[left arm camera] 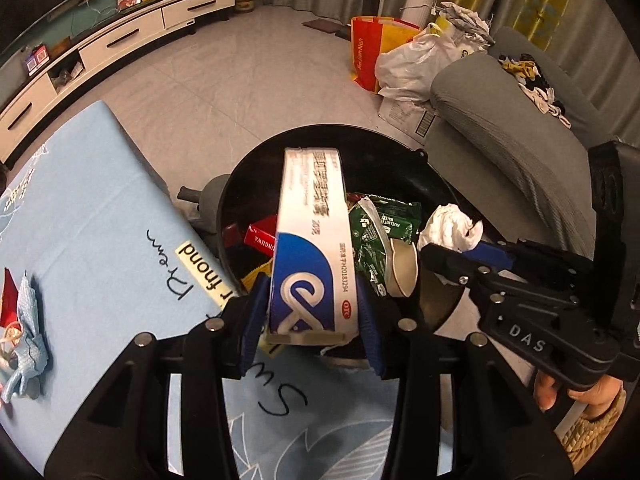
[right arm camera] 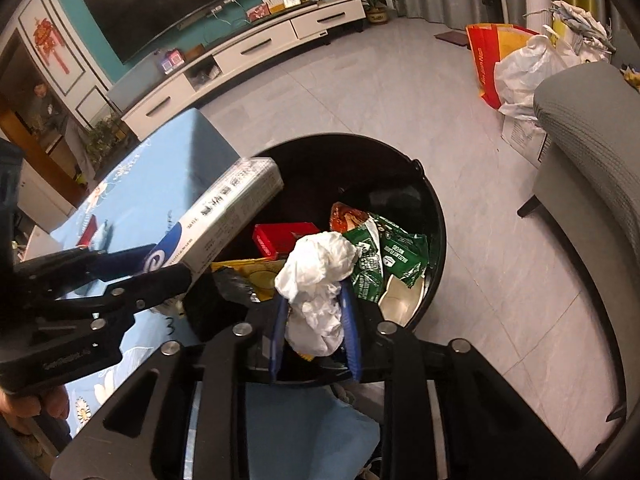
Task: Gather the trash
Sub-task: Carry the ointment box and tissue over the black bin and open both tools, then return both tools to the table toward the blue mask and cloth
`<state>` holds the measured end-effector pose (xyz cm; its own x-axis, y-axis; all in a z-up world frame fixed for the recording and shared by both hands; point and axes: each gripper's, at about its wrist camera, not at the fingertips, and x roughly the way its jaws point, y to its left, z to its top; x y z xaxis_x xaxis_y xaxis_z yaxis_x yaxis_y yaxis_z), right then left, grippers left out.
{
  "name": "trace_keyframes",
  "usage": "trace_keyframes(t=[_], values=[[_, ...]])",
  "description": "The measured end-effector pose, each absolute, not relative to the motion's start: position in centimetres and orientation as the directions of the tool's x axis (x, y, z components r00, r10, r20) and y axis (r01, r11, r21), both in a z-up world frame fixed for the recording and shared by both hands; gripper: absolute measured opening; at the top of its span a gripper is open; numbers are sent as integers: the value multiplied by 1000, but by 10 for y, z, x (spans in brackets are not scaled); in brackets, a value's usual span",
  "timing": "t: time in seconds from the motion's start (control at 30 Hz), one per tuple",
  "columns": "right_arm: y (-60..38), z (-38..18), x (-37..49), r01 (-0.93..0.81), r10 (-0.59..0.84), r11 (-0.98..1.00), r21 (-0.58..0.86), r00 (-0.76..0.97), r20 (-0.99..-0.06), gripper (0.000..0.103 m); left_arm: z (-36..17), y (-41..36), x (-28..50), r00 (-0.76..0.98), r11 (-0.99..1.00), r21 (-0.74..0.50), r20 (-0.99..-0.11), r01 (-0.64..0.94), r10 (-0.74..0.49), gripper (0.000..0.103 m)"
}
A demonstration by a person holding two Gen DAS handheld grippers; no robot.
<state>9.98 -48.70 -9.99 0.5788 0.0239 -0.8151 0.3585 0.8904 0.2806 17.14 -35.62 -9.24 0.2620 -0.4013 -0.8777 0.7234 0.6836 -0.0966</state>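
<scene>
**Both grippers loaded above the bin**

While the black round bin (left arm camera: 436, 184) stands on the floor between the blue-clothed table (left arm camera: 92, 216) and the grey sofa (left arm camera: 500, 128), both grippers hang over its open mouth. The left gripper (left arm camera: 314, 312) has its blue pads (left arm camera: 256, 312) against the two sides of a white-and-blue medicine box (left arm camera: 308, 240), which juts forward over the bin; the grip looks firm, though the box's near end is hidden below the fingers. The right gripper (right arm camera: 314, 320) has a crumpled white tissue (right arm camera: 320, 284) between its blue fingers (right arm camera: 349, 320), and the wad bulges out above them; whether the pads truly squeeze it is hard to judge through the folds.

Inside the bin lie a green snack wrapper (right arm camera: 380, 256), a red packet (right arm camera: 280, 236), a yellow wrapper (right arm camera: 256, 276) and a pale paper cup (right arm camera: 400, 296). On the table's far side rest a scrap of blue cloth (left arm camera: 28, 344) and something red beside it. Across the floor stand a low white cabinet (right arm camera: 256, 52), a red-and-yellow bag (right arm camera: 488, 60) and a white plastic sack (right arm camera: 524, 76).
</scene>
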Motion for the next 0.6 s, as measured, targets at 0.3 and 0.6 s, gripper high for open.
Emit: trace_keyframes(t=[0.3, 0.6], values=[[-493, -98, 89, 384, 11, 876, 292, 589, -808, 47, -82, -352, 162, 323, 678, -34, -861, 734, -392, 68], [-483, -90, 60, 393, 8, 869, 300, 595, -804, 54, -76, -311, 142, 344, 700, -8, -867, 714, -360, 87]])
